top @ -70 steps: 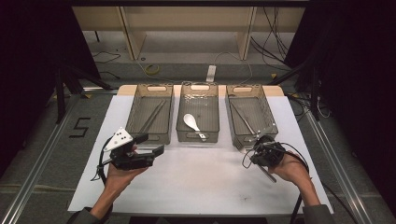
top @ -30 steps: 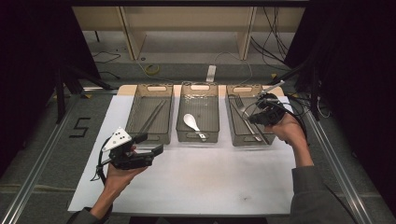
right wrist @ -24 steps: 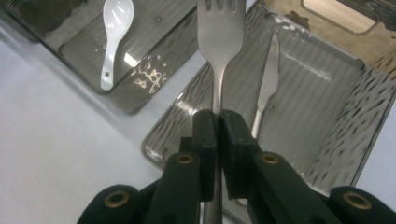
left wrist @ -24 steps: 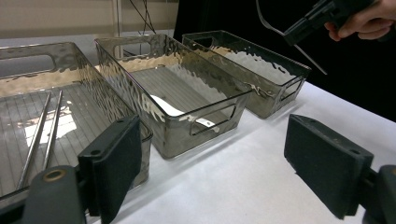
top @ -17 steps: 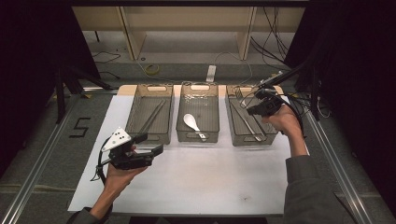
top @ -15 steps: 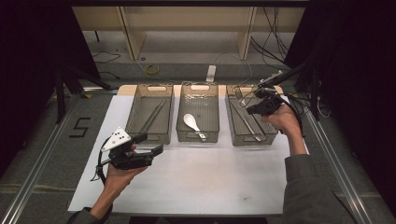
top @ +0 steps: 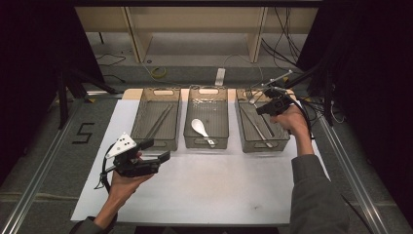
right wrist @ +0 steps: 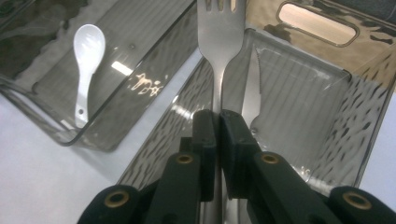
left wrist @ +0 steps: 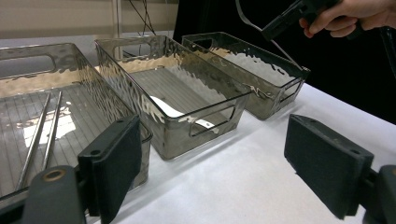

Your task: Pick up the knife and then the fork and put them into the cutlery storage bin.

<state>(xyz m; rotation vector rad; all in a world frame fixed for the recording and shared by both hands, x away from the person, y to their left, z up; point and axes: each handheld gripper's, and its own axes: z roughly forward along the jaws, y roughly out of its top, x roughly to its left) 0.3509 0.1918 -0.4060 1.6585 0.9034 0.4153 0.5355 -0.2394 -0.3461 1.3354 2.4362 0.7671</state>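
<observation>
The right gripper (right wrist: 217,122) is clenched on a fork (right wrist: 220,42), held above the right-hand bin (top: 280,141) near the worktop's far right corner — handle between the pads, long axis along the jaws, tines pointing away from the hand. That bin holds a knife (right wrist: 252,95); the middle bin (top: 207,139) a white spoon (top: 199,129); the left bin (top: 156,141) chopsticks (top: 159,121). The left gripper (left wrist: 212,163) hangs released over the near left edge.
</observation>
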